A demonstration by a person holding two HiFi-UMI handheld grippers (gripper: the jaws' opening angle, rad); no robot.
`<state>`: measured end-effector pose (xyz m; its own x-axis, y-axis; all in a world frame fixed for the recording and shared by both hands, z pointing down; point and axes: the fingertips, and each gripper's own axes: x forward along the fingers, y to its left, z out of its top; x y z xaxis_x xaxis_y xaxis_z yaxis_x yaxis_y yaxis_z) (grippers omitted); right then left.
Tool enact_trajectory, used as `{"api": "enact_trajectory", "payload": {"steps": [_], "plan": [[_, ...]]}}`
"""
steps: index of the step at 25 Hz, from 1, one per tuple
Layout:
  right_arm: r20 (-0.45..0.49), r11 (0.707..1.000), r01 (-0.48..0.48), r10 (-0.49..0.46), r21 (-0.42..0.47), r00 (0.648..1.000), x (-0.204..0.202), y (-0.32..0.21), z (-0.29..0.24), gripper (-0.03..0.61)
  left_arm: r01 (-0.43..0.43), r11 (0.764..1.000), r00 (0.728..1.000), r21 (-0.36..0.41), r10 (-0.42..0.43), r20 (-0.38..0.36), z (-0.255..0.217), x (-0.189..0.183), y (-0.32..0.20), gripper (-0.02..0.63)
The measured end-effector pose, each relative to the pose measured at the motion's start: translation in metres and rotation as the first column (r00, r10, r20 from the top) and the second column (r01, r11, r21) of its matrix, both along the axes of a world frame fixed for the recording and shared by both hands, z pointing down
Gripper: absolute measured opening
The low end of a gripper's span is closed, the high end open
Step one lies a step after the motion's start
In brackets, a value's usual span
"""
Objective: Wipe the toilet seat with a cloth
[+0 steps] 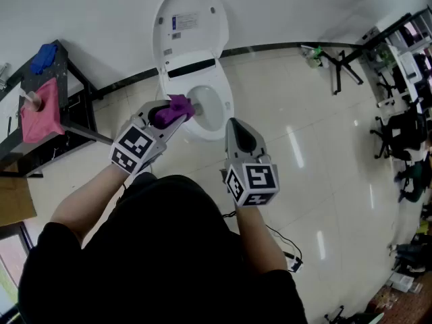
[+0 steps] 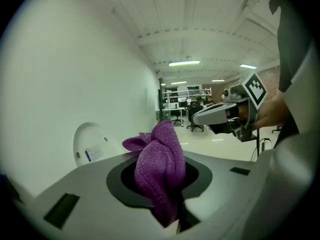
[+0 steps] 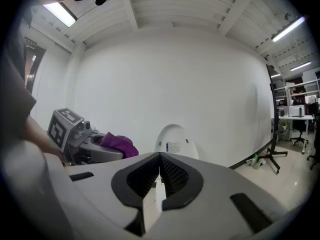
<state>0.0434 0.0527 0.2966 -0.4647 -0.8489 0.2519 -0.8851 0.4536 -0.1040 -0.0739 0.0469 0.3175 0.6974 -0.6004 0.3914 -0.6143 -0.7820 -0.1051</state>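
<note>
A white toilet (image 1: 217, 123) stands against the wall with its lid (image 1: 191, 23) raised. My left gripper (image 1: 177, 112) is shut on a purple cloth (image 1: 171, 109) and hangs over the left side of the seat rim; the purple cloth (image 2: 160, 171) bulges up from between the jaws. My right gripper (image 1: 236, 131) hovers just right of the bowl's front, jaws shut with nothing between them. In the right gripper view the lid (image 3: 175, 140) shows ahead, with the left gripper (image 3: 87, 146) and its cloth (image 3: 117, 145) at the left.
A black table (image 1: 54, 113) at the left carries a pink cloth (image 1: 39, 111) and a blue one (image 1: 43, 55). Black stands (image 1: 341, 66), shelving and office chairs (image 1: 398, 130) fill the right side. A cable (image 1: 287, 252) trails on the tile floor.
</note>
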Motion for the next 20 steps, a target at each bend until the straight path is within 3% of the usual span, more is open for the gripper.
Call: {"api": "enact_trajectory", "payload": {"steps": [12,20], "plan": [[0.013,0.999,-0.003,0.004,-0.039,1.0,0.025,-0.018,0.016,0.016,-0.011,0.999,0.999,-0.048,0.013,0.044,0.023,0.033,-0.023,0.094],[0.006,0.992,-0.031,0.032,-0.12,0.999,0.03,-0.066,0.052,0.017,-0.011,0.99,0.997,-0.143,0.022,0.08,0.082,0.033,-0.096,0.094]]}}
